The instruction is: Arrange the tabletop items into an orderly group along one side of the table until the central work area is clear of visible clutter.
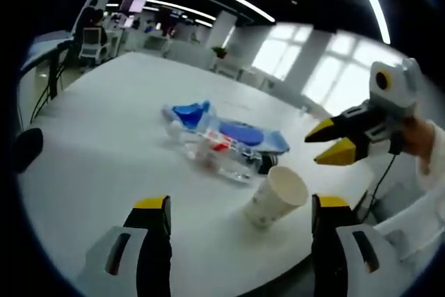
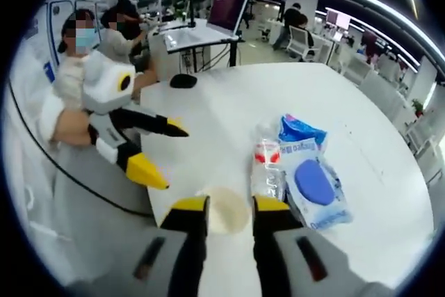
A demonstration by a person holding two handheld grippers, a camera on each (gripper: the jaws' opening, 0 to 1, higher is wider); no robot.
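A paper cup (image 1: 277, 195) stands tipped near my edge of the white tabletop (image 1: 104, 144), beside a clear plastic bottle (image 1: 208, 152) lying flat against a blue wipes pack (image 1: 240, 132). My left gripper (image 1: 238, 208) hangs back with its fingers wide and holding nothing. My right gripper (image 2: 229, 208) sits just over the cup, its fingers narrow, apparently not gripping. I judge the tidying barely begun: all three items sit mid-table, ungrouped.

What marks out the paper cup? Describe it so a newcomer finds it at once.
On the white table, near the edge closest to the grippers, stands the paper cup, just beside the clear plastic bottle and blue wet-wipes pack. It is the sole pale, open-topped item; its neighbours lie flat.
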